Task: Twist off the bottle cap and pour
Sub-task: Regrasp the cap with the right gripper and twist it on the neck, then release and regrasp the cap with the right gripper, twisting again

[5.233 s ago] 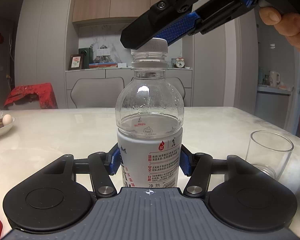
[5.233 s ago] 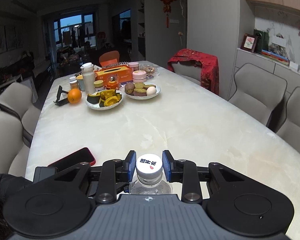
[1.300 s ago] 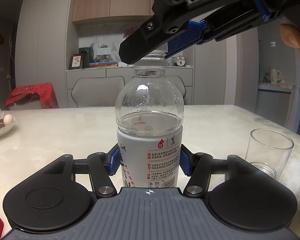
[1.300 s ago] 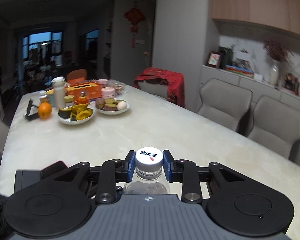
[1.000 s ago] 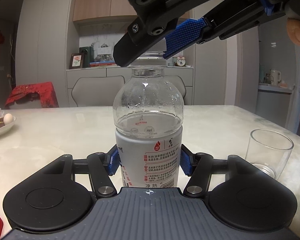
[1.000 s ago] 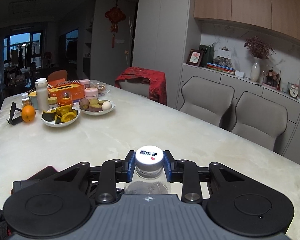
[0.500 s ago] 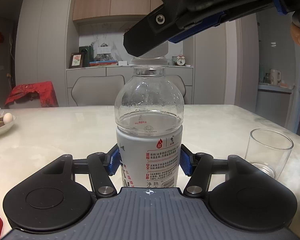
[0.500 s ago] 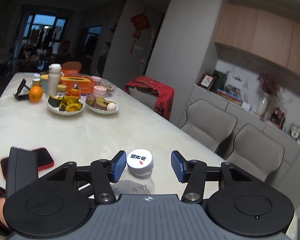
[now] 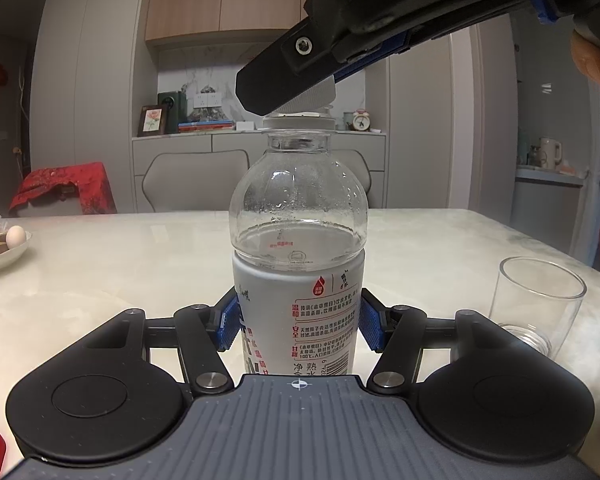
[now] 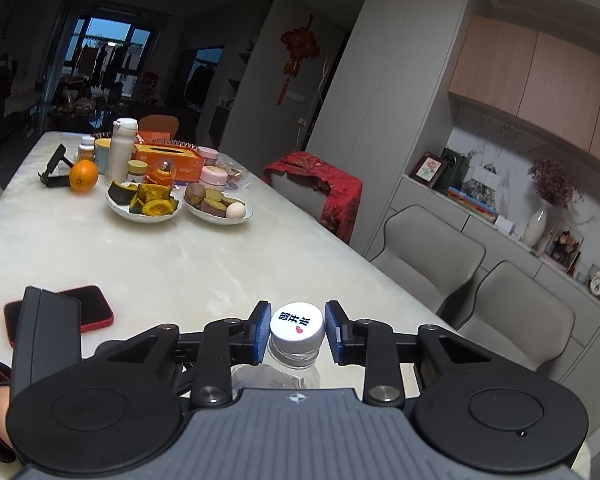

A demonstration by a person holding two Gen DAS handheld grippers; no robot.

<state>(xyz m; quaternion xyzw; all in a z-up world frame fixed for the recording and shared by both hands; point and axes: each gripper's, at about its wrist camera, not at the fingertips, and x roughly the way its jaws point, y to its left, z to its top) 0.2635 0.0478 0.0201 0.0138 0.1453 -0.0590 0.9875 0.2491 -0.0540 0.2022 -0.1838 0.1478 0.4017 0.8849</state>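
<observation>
A clear water bottle with a white label stands on the marble table, partly filled. My left gripper is shut on its labelled body, blue pads pressing both sides. From above, my right gripper has its blue pads against the white bottle cap. In the left wrist view the cap sits tilted above the neck ring, half hidden by a black finger of the right gripper. An empty glass stands to the bottle's right.
A red phone lies on the table near the left gripper's body. Two plates of food and jars, an orange and a tissue box stand at the table's far end. Grey chairs line the far side. A hand holds the right gripper.
The right gripper, open wide around the cap half a second ago, has closed on it again. The cap now sits tilted on the neck. The bottle and left gripper have stayed put.
</observation>
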